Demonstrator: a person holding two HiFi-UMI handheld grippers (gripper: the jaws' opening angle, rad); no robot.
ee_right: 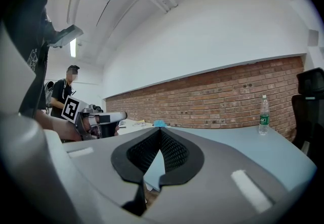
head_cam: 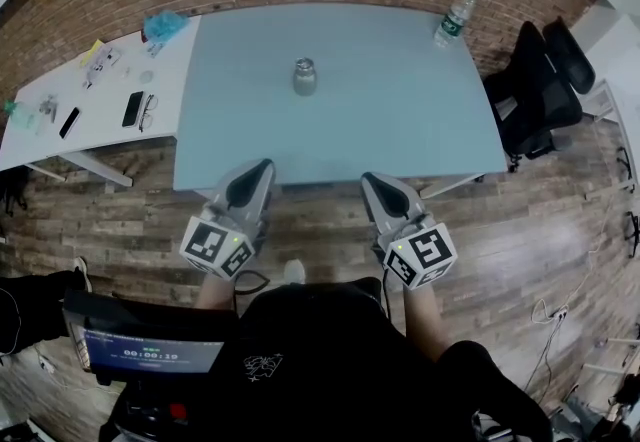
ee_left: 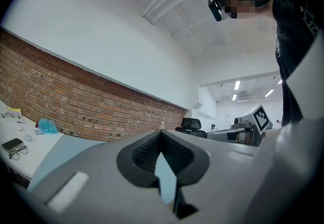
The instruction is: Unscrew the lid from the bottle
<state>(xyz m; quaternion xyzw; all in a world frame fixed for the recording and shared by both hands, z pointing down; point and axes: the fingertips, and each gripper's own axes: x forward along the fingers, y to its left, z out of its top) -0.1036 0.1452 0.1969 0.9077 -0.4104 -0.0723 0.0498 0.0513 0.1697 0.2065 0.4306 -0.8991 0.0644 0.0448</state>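
At the far left a white side table (head_cam: pixel 100 135) carries a phone (head_cam: pixel 132 108) and other small things which do not belong to the task. Next comes the left gripper (head_cam: pixel 262 166), held just before the near edge of the blue table (head_cam: pixel 400 120); its jaws are pressed together and nothing is between them. The metal bottle (head_cam: pixel 304 76) stands upright on the blue table, well ahead of both tools and toward the far side, with its long axis vertical and the lid (head_cam: pixel 304 62) on top. It lies between the two grippers but a little to the left of the middle, so I judge the left one to be somewhat nearer. The right gripper (head_cam: pixel 368 176) is also closed and empty. At the far right corner a plastic water bottle (head_cam: pixel 455 18) stands near the black chairs (head_cam: pixel 540 90); probably the metal one is the task's thing, though the task does not say which. Neither gripper view shows the metal bottle. In the head view the lid is too small to tell how tight it sits.
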